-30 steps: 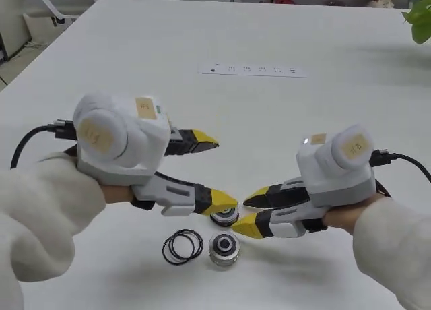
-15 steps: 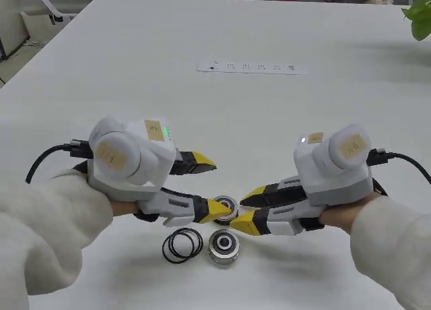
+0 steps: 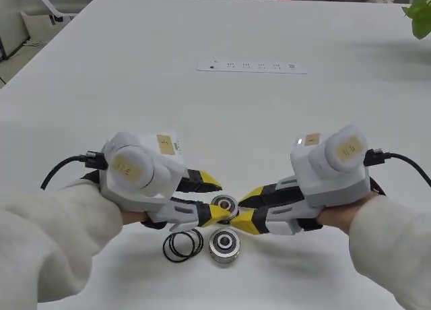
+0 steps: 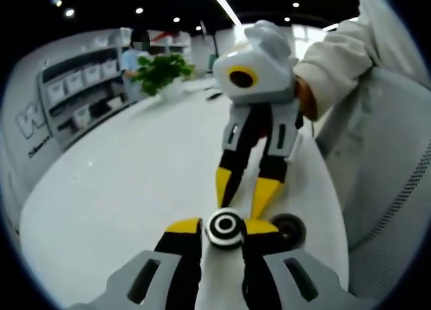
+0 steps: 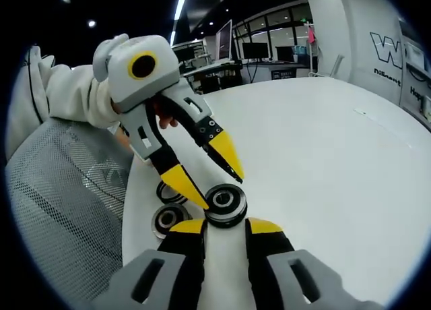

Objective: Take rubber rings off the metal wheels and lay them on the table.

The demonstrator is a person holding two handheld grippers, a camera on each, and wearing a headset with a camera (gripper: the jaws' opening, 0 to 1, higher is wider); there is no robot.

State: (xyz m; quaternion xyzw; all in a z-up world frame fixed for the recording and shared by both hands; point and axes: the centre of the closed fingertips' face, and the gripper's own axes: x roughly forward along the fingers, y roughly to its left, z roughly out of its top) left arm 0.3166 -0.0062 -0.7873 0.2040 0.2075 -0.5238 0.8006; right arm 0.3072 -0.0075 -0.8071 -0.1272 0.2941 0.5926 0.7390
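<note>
A small metal wheel [image 3: 224, 204] is held off the white table [image 3: 303, 108] between the two grippers. My left gripper [image 3: 212, 197] comes from the left and its yellow tips pinch the wheel [image 4: 225, 228] by the rim. My right gripper [image 3: 248, 209] meets it from the right, its tips clamped on the wheel's [image 5: 226, 203] near edge. A second wheel [image 3: 223, 246] lies on the table just below them. Beside it, to the left, lies a small pile of black rubber rings [image 3: 182, 244].
A white power strip [image 3: 252, 69] lies flat further back on the table. A green plant [image 3: 421, 13] stands at the far right corner. A mesh chair [image 5: 60, 189] stands beside the table's near edge.
My left gripper has come lower and closer, and its wide jaws have narrowed onto the wheel. The right gripper has hardly moved.
</note>
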